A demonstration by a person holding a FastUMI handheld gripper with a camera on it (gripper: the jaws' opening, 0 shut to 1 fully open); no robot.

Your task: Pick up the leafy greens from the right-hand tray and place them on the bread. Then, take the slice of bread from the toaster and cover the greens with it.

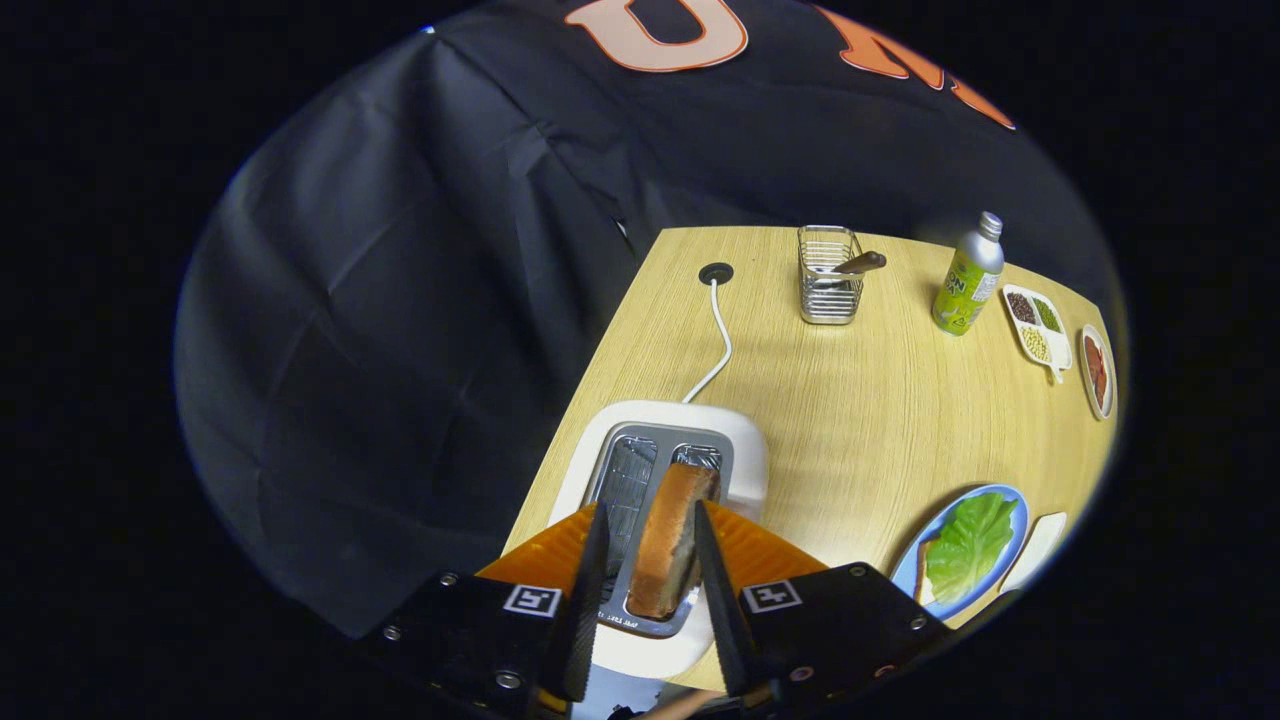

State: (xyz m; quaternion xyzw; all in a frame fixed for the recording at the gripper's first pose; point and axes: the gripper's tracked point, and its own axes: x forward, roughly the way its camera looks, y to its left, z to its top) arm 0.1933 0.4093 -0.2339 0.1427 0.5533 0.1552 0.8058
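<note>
The gripper [648, 560] is spread partway, its fingers flanking the bread slice [672, 545] standing in the toaster [662, 480] at lower centre; contact is unclear. At lower right, leafy greens [968, 545] cover bread on the blue plate [1008, 497].

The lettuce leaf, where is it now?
The lettuce lies on bread on the blue plate, right of the toaster and the open gripper.

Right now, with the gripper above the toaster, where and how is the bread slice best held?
Grip the bread slice on its two flat faces near the raised top crust, coming straight down from above. It stands on edge in the toaster slot, between the open gripper fingers.
</note>
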